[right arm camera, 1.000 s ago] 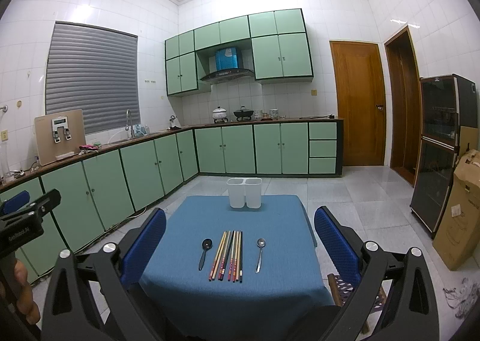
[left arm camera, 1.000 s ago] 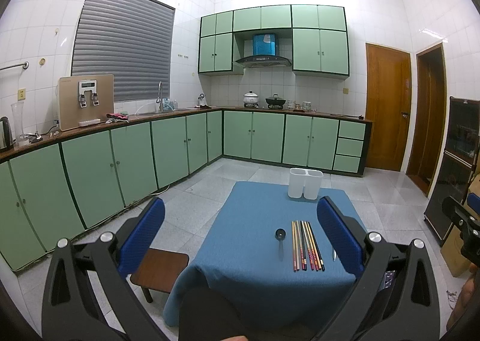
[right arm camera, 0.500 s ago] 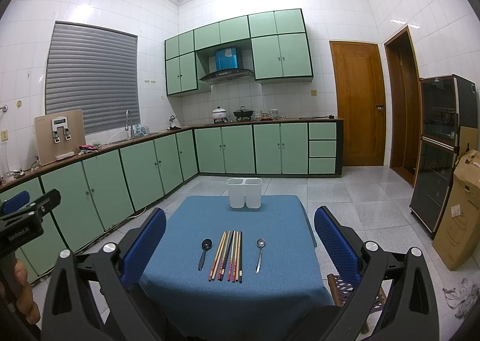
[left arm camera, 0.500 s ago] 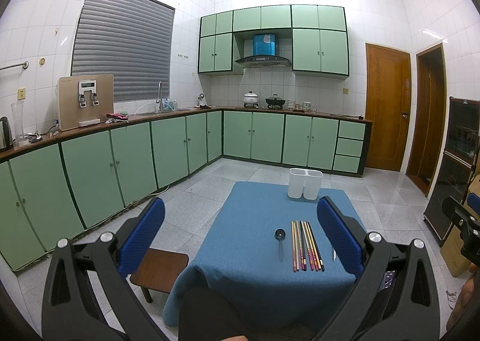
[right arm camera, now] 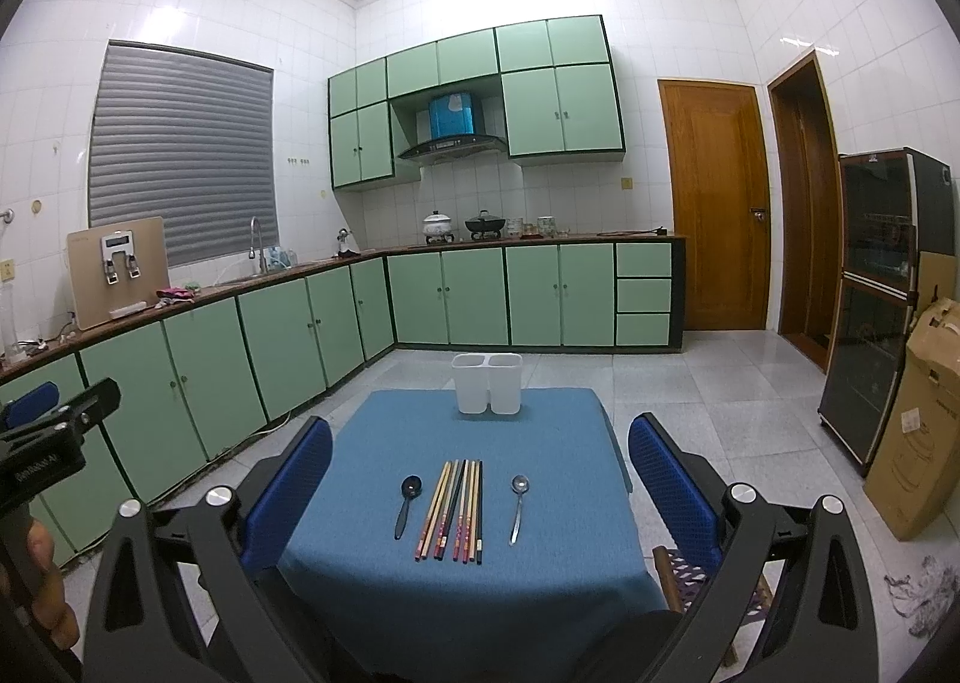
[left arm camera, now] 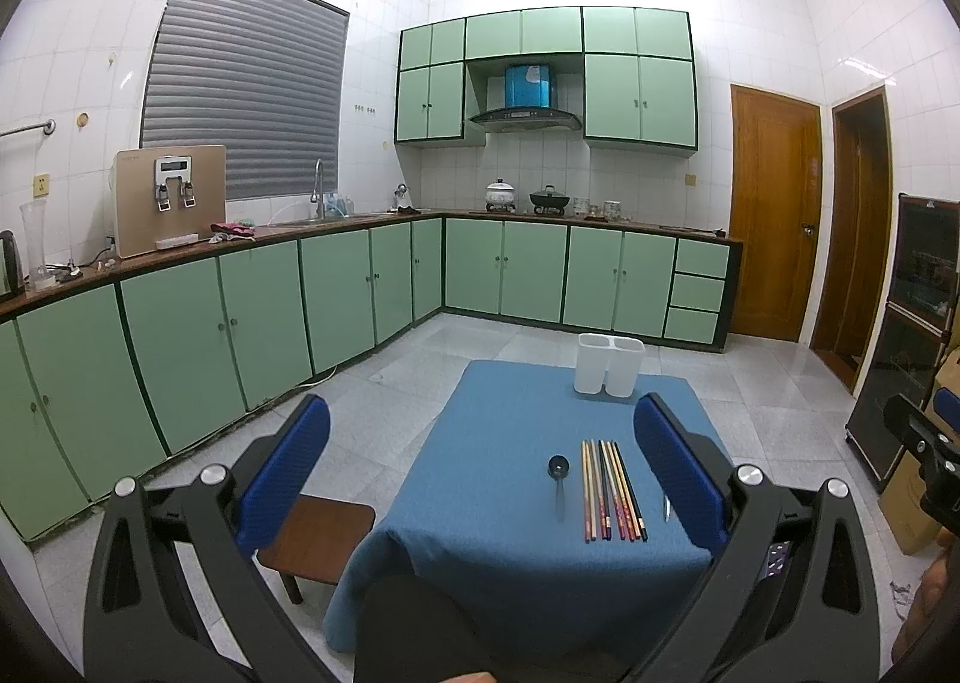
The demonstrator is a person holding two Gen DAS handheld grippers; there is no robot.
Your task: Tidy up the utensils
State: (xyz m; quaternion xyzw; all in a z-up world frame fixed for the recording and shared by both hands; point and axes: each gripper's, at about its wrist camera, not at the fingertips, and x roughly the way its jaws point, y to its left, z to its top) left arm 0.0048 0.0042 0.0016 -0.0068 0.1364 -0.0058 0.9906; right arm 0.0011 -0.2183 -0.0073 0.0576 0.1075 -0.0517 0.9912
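The utensils lie on a table covered by a blue cloth, ahead of both grippers. Two spoons are present: one black spoon and one metal spoon. Between the two spoons lies a row of chopsticks, side by side and roughly parallel; about eight sticks are visible, though the exact count cannot be confirmed at this size. The black spoon lies to the left of the row and the metal spoon to the right, each a little apart from it.

At the far edge of the cloth, beyond the utensils, stands one white holder with two compartments side by side. Both compartments appear empty from this angle.

The right gripper is held above the near edge of the table with its two blue-padded fingers spread wide. It holds nothing. The utensil row lies directly ahead, between its fingers.

The left gripper is likewise wide open and holds nothing. From it, the table lies ahead and to the right; the metal spoon is partly hidden behind its right finger.

One wooden stool stands just beside the table's left side.
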